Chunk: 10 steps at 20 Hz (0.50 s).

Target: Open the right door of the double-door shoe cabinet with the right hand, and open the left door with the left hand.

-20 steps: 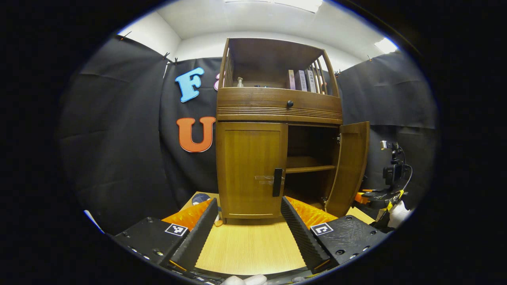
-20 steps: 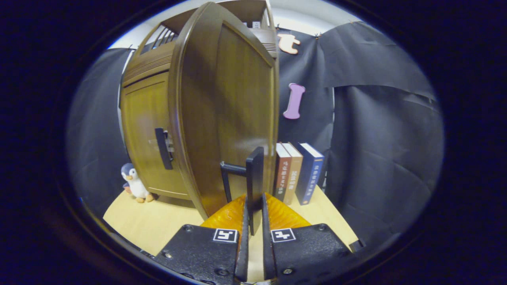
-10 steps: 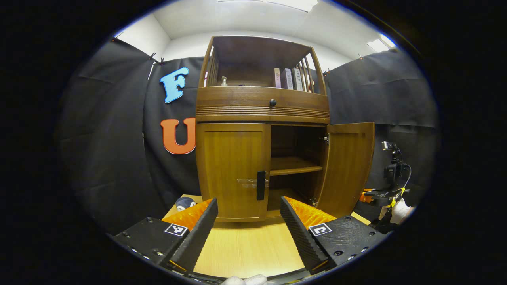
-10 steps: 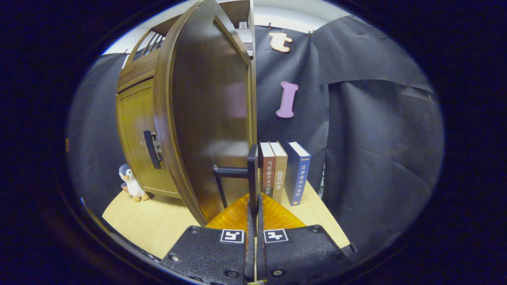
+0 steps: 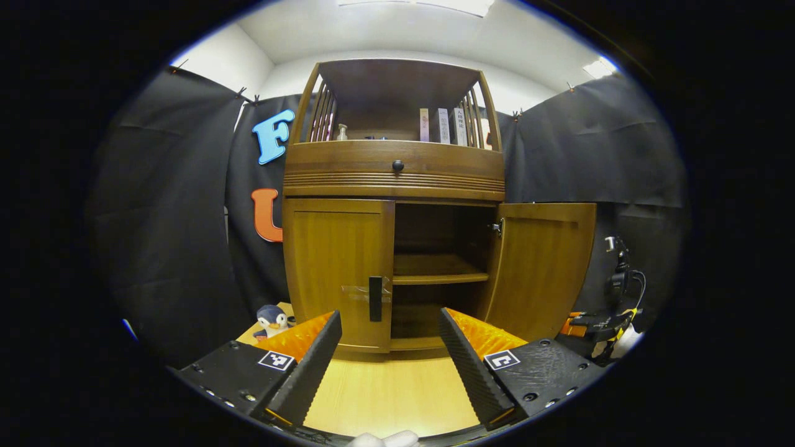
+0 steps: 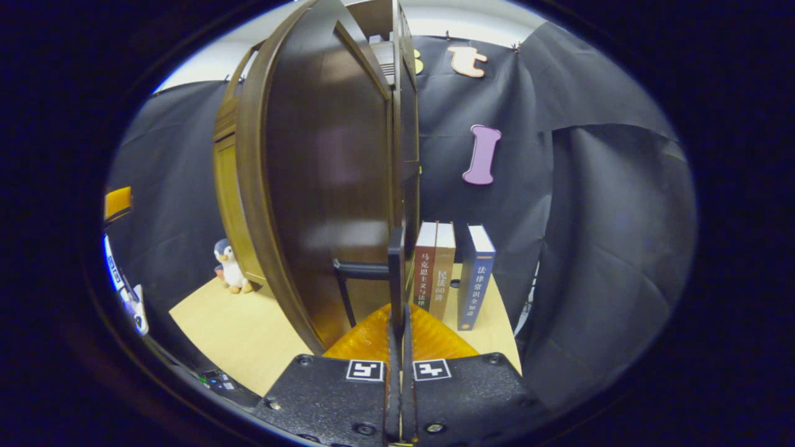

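In the left gripper view the wooden shoe cabinet (image 5: 392,177) stands on a light table. Its left door (image 5: 335,267) is closed, with a dark vertical handle (image 5: 375,298) at its inner edge. My left gripper (image 5: 391,351) is open, a short way in front of that door, touching nothing. The right door (image 5: 541,264) is swung wide, baring an inner shelf (image 5: 438,275). In the right gripper view my right gripper (image 6: 398,329) is shut on the right door's handle (image 6: 395,273), with the door (image 6: 323,186) edge-on to the left. That gripper (image 5: 596,323) also shows beyond the open door.
A toy penguin (image 5: 271,318) stands left of the cabinet, also seen as the penguin (image 6: 231,268). Upright books (image 6: 435,270) and a blue book (image 6: 475,276) stand behind the open right door. Books and a small bottle (image 5: 341,131) sit on the cabinet's top shelf.
The right door has swung further open with my right gripper on its handle. The cabinet has slid leftward in the left gripper view, whose gripper stayed open.
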{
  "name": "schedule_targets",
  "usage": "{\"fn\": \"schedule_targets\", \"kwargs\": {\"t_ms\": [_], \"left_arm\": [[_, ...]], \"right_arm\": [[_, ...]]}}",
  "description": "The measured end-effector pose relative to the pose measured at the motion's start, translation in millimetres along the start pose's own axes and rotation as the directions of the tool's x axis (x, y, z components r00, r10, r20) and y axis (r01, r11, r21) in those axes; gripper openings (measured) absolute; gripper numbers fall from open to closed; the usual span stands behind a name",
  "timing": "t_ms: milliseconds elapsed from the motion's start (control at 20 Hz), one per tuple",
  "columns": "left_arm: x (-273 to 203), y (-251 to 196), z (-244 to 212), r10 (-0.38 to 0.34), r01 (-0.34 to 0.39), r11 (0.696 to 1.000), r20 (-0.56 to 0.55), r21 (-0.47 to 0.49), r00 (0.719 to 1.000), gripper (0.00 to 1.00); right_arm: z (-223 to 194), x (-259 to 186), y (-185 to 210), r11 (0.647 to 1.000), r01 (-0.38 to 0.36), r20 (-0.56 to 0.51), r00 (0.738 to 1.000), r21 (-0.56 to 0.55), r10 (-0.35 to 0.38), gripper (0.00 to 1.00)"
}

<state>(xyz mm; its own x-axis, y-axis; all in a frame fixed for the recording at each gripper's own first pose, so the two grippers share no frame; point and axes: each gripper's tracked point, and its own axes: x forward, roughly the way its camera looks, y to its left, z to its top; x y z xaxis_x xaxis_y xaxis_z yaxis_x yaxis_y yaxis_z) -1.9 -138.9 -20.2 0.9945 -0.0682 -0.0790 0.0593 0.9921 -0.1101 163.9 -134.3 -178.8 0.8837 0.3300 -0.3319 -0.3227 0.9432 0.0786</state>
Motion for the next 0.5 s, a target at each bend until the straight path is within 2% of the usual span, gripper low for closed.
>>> {"fn": "schedule_targets", "kwargs": {"t_ms": [50,250,300,350,400,450,500], "left_arm": [[-1,-5,-2,0.015,-0.015,1.000,-0.003,-0.005,1.000,1.00],[-9,-14,-8,0.087,-0.087,0.996,-0.014,-0.010,0.996,1.00],[-10,-14,-7,0.102,-0.102,0.995,-0.013,-0.011,0.995,0.95],[-10,-12,-6,0.116,-0.116,0.993,-0.010,-0.011,0.993,0.95],[-10,-11,-6,0.128,-0.128,0.992,-0.009,-0.011,0.992,1.00],[-11,-10,-5,0.135,-0.135,0.991,-0.007,-0.011,0.991,1.00],[-13,-9,-4,0.140,-0.140,0.990,-0.006,-0.010,0.990,0.95]], "right_arm": [[1,3,-4,1.000,-0.022,-0.001,1.000,-0.007,0.022,0.05],[0,0,-10,0.992,-0.108,-0.012,0.994,-0.071,0.107,0.05],[0,-1,-9,0.989,-0.117,-0.013,0.993,-0.091,0.117,0.05],[-1,0,-12,0.988,-0.119,-0.015,0.993,-0.101,0.118,0.05],[-1,0,-12,0.988,-0.118,-0.015,0.993,-0.095,0.117,0.05],[-2,-1,-11,0.988,-0.130,-0.015,0.992,-0.084,0.129,0.05],[-2,-2,-10,0.986,-0.149,-0.012,0.989,-0.070,0.148,0.07]]}}
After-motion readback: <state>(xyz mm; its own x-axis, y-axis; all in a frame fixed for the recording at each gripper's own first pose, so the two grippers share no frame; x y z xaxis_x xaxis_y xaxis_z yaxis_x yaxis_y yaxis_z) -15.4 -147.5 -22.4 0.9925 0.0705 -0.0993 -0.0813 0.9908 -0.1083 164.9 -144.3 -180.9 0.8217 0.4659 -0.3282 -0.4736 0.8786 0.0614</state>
